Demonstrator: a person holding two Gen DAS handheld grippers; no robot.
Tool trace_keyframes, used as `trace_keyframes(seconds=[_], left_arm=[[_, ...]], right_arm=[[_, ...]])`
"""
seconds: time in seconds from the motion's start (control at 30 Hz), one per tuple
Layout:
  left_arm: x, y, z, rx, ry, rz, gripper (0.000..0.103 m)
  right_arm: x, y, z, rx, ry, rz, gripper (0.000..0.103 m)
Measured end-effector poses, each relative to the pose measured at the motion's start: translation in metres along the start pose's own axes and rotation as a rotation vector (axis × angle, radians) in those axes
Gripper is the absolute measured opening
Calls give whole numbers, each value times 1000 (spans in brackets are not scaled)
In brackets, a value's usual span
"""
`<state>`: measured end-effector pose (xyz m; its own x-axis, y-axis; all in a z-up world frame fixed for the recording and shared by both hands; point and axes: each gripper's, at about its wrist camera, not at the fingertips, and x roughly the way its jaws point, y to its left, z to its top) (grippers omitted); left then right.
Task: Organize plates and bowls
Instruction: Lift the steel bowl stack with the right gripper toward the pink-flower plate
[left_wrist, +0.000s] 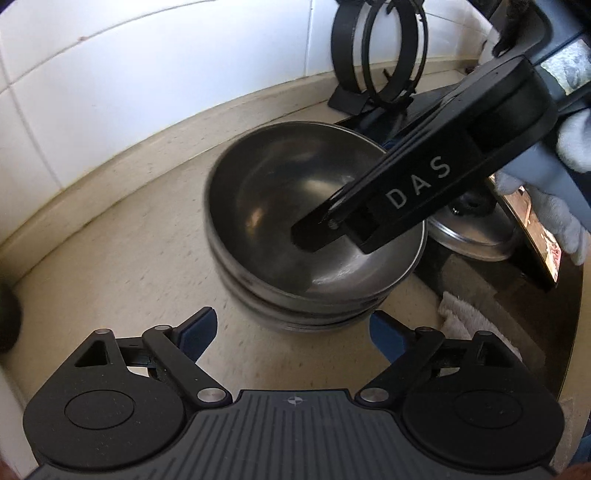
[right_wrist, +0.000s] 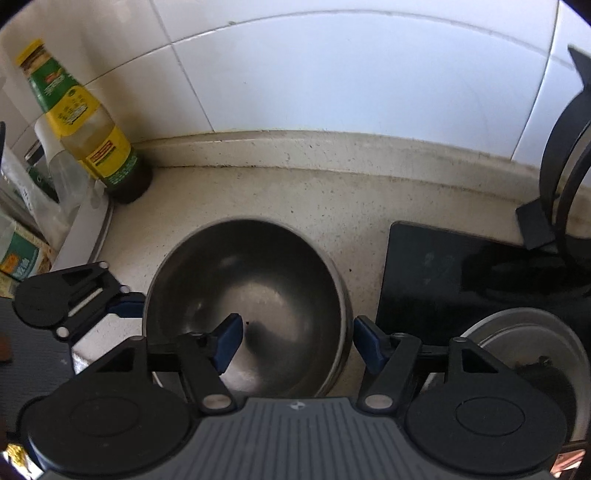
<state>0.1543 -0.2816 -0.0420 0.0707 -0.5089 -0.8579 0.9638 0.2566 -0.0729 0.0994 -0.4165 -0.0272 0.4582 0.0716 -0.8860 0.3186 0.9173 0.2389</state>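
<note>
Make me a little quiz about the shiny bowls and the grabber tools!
1. True or false: the top steel bowl has food in it.
2. Which tool straddles the bowl's rim: A) left tool B) right tool?
3. What stands by the wall, at the left in the right wrist view?

Key
1. False; it is empty, stacked on other bowls.
2. B; one finger inside, one outside, not pressing.
3. A sauce bottle with a yellow and green label.

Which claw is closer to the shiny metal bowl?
Right. The right gripper straddles the bowl rim, one finger inside, not pressing. The left gripper hangs open just short of the bowl's outer wall.
</note>
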Motion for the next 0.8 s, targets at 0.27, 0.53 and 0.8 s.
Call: trace_keyframes(seconds=[0.27, 0.53, 0.8], left_arm=[[19, 12, -1, 4, -37, -92, 94], [39, 14, 6, 32, -58, -84, 98], [49, 10, 12, 65, -63, -7, 99]], right_arm=[[15, -17, 16, 18, 11, 82, 85], [23, -25, 21, 16, 16, 145, 89], [24, -27, 25, 4, 3, 165, 86]])
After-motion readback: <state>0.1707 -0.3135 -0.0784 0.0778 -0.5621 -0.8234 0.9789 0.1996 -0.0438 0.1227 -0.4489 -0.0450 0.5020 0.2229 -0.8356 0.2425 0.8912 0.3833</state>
